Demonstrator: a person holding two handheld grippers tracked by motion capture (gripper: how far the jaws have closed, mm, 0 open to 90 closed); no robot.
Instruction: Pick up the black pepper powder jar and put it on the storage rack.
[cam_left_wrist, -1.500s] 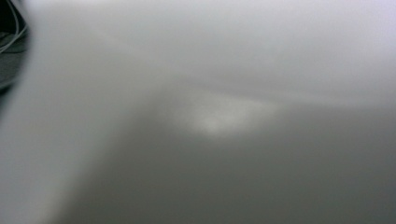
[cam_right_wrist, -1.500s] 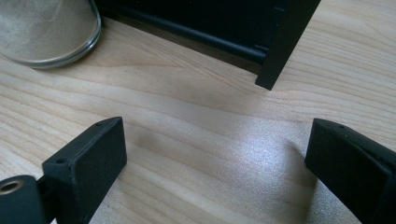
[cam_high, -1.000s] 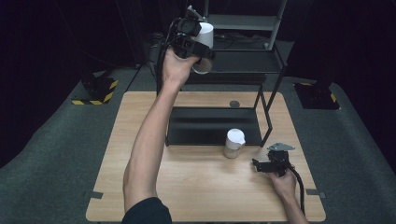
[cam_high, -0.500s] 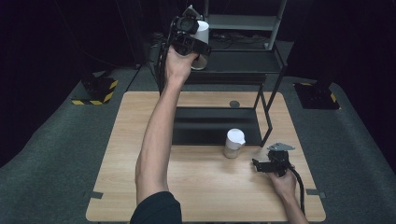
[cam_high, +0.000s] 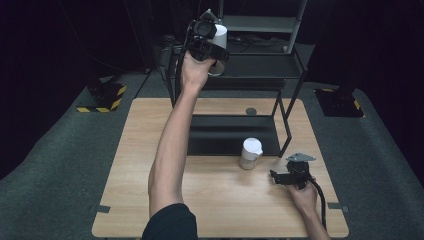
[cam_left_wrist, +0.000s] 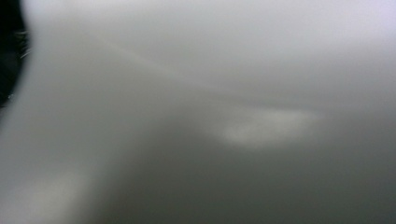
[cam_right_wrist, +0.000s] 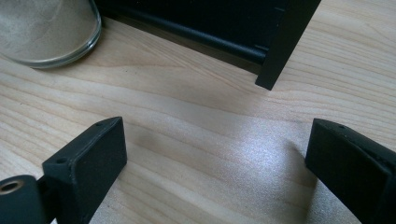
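My left gripper (cam_high: 214, 49) is raised high at the black shelf rack (cam_high: 292, 55), shut on a white jar (cam_high: 220, 34) that it holds in front of the middle shelf. In the left gripper view the jar's pale side (cam_left_wrist: 233, 116) is a close blur. A second jar (cam_high: 250, 153) with a white lid stands on the wooden table (cam_high: 140, 165), in front of the rack's bottom shelf. My right gripper (cam_high: 274, 176) rests on the table to the right of that jar, open and holding nothing (cam_right_wrist: 215, 158). The jar's glass base (cam_right_wrist: 46, 28) lies ahead and to the left of the jaws.
The rack's front right leg (cam_right_wrist: 285, 46) stands just beyond the right jaws. A small dark disc (cam_high: 251, 111) lies on the table behind the bottom shelf. Yellow-black striped bases (cam_high: 102, 97) sit on the floor to the left.
The left gripper and its white jar have shifted slightly up and toward the rack. The right gripper and the jar on the table have not moved.
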